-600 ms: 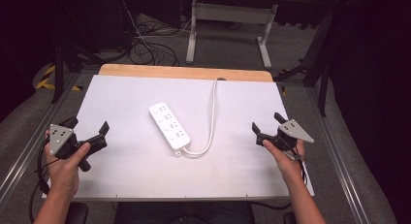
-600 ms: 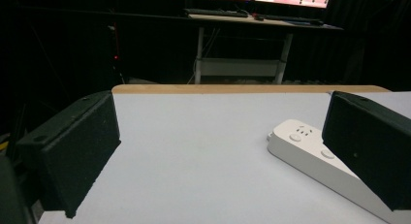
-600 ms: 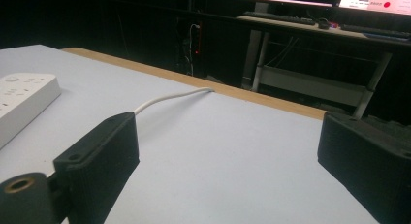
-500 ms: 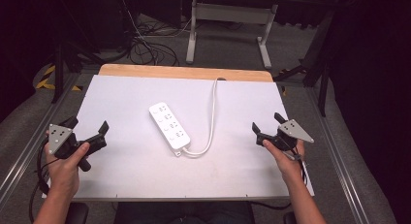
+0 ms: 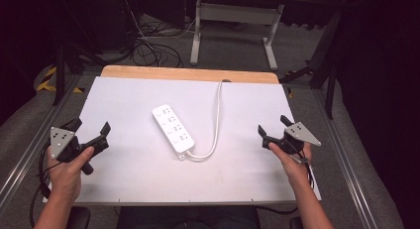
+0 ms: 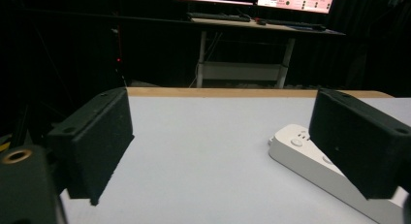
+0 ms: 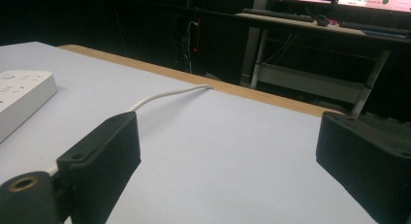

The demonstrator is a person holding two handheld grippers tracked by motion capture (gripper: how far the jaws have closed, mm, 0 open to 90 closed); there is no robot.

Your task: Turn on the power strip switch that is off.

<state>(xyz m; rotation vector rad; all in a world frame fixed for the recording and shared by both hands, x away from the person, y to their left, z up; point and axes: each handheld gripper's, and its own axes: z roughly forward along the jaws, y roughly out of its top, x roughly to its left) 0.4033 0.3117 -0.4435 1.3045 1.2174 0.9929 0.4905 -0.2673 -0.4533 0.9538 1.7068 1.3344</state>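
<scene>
The power strip (image 5: 173, 128) lay diagonally mid-tabletop (image 5: 124, 189), between both grippers. The left gripper (image 5: 89, 135) and right gripper (image 5: 271, 132) stood wide open, empty, about equally near.

Bare forearms without sleeves, left gripper (image 5: 90, 132) and right gripper (image 5: 273, 129) both black, each topped by a grey three-cornered plate with small dark holes, blocky matte jaws with screw recesses, brass-ringed hole at base, black trailing cables

Spread fingers (image 7: 104, 161) frame white cable (image 7: 165, 94), table (image 7: 232, 151)
</scene>
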